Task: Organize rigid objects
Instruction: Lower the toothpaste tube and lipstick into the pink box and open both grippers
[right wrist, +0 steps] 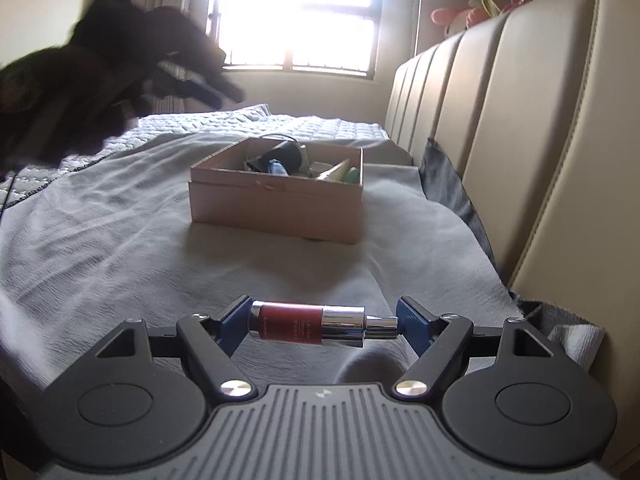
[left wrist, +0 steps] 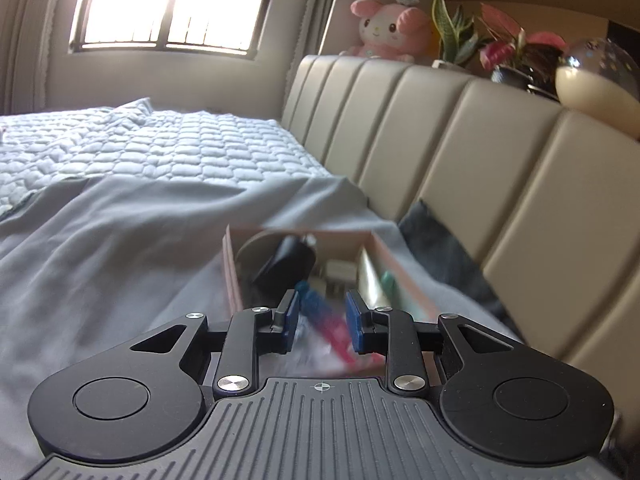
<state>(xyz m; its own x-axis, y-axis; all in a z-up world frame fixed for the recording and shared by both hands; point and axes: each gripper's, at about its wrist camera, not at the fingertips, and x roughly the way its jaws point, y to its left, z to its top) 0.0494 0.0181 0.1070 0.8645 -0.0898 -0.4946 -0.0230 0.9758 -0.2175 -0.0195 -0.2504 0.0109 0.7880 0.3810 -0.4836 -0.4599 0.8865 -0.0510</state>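
A pink cardboard box [right wrist: 276, 204] sits on the grey sheet and holds a black object [right wrist: 286, 154], a blue-capped item and a green item. In the left wrist view my left gripper [left wrist: 322, 316] hangs just above the box [left wrist: 404, 276], open and empty; a blurred blue and pink item [left wrist: 326, 316] lies in the box below the gap. My right gripper [right wrist: 320, 320] is shut lengthwise on a red and silver lip serum tube [right wrist: 308, 323], low over the sheet, well in front of the box. The left gripper shows as a dark blur in the right wrist view [right wrist: 120, 64].
A padded beige headboard [left wrist: 460, 140] runs along the right, with a dark cloth [left wrist: 444, 248] tucked at its base. On its ledge stand a pink plush [left wrist: 384, 30], potted plants [left wrist: 512, 50] and a globe lamp [left wrist: 596, 76]. A quilted cover [left wrist: 160, 144] lies beyond, under the window.
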